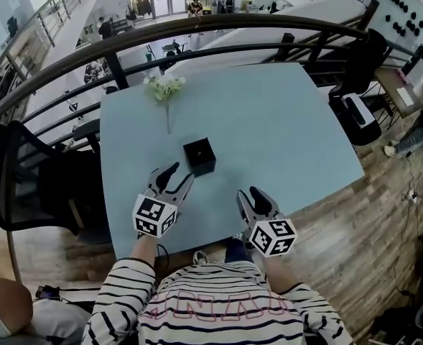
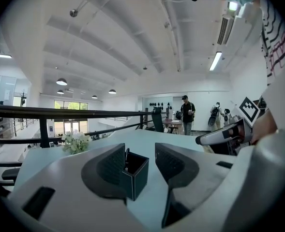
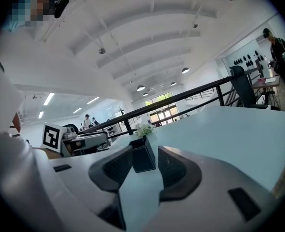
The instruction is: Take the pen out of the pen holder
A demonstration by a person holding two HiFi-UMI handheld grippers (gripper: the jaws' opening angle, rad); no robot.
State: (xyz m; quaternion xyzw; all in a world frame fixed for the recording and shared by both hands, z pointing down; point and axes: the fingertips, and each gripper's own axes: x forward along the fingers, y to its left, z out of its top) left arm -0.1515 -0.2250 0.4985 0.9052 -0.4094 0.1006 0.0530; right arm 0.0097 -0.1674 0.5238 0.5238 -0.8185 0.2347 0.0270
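Right now both grippers hover low over the pale blue table (image 1: 290, 113), and neither holds anything. The left gripper (image 1: 179, 174) has its jaws spread wide, with only air between the ribbed pads (image 2: 112, 164). The black square pen holder (image 1: 199, 156) stands just ahead of its tips. In the left gripper view that holder (image 2: 136, 176) shows in the gap between the jaws, nearer the left-hand pad, one corner turned toward the camera. A thin dark stick, most likely the pen (image 2: 127, 157), rises just above the holder's rim on the side next to that pad. Whether the pad touches the holder's wall I cannot tell.

The right gripper (image 1: 250, 195) is spread too and empty. It sits farther back, with the holder well ahead of it and toward its left. In the right gripper view the holder (image 3: 143, 159) shows through the gap, clear of both pads, with bare table between.

A white flower sprig (image 1: 164, 88) lies beyond the holder, well ahead of both grippers. Past the table's far edge runs a dark railing (image 1: 218, 27). Behind the grippers, striped sleeves (image 1: 121, 293) cover the person's arms.
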